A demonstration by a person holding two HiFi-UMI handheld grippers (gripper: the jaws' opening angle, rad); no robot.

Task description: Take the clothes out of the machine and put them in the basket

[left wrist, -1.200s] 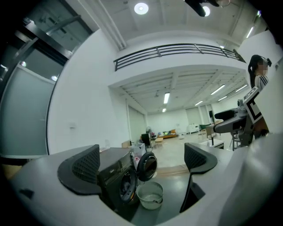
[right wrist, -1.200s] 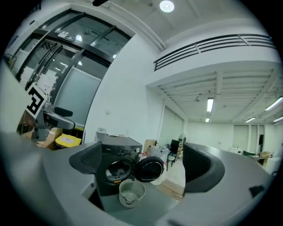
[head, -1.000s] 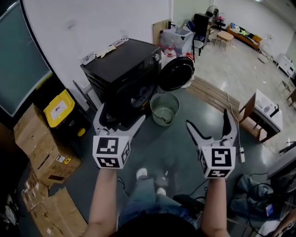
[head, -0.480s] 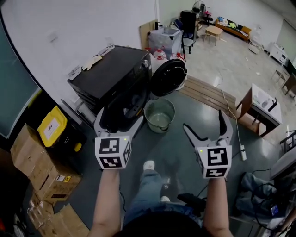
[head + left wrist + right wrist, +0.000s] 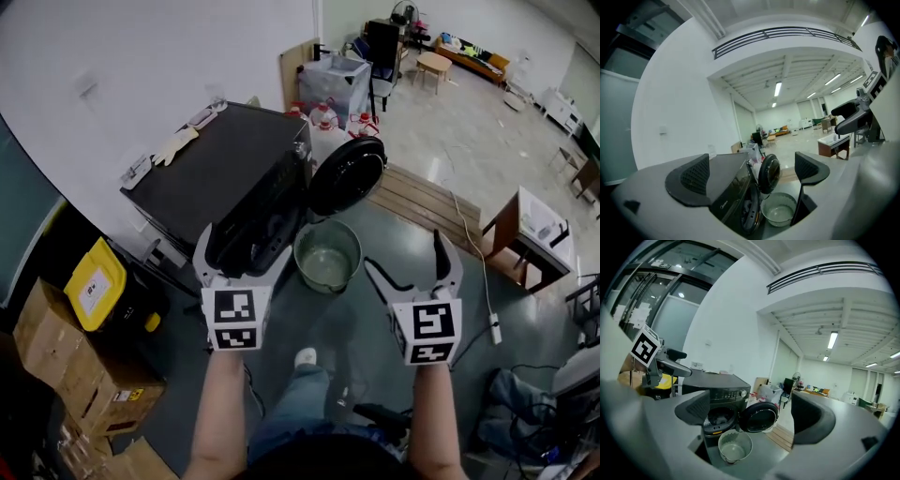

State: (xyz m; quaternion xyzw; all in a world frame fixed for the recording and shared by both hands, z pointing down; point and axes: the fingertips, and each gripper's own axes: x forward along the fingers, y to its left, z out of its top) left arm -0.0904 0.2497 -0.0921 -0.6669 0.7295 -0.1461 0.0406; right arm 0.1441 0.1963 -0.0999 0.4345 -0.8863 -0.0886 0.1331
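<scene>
1. Your left gripper (image 5: 242, 246) hangs in front of the washing machine (image 5: 225, 173) with its jaws spread wide. Through the gap, the left gripper view looks at the machine's front and the basket (image 5: 778, 210) below, with no thing caught between the jaws.
2. Your right gripper (image 5: 405, 251) is also wide open and grips nothing. It hovers over the grey floor to the right of the basket (image 5: 328, 267), well apart from the machine.
3. The machine's door (image 5: 345, 175) is swung open to the right, and its round dark glass faces out into the room.
4. The clothes (image 5: 718, 418) lie inside the drum. In the right gripper view they show as a pale bundle behind the round opening. From your head view the opening is too dark to make them out.
5. The basket is pale green and round, and it stands on the floor just in front of the machine, below the open door. Its bare bottom is plainly visible — neither gripper touches it.
6. A light glove (image 5: 175, 145) lies on the machine's black top, near the wall.
7. To the machine's left stand a yellow-lidded bin (image 5: 94, 284) and cardboard boxes (image 5: 56, 347), and a wooden pallet (image 5: 427, 199) lies beyond the door.
</scene>
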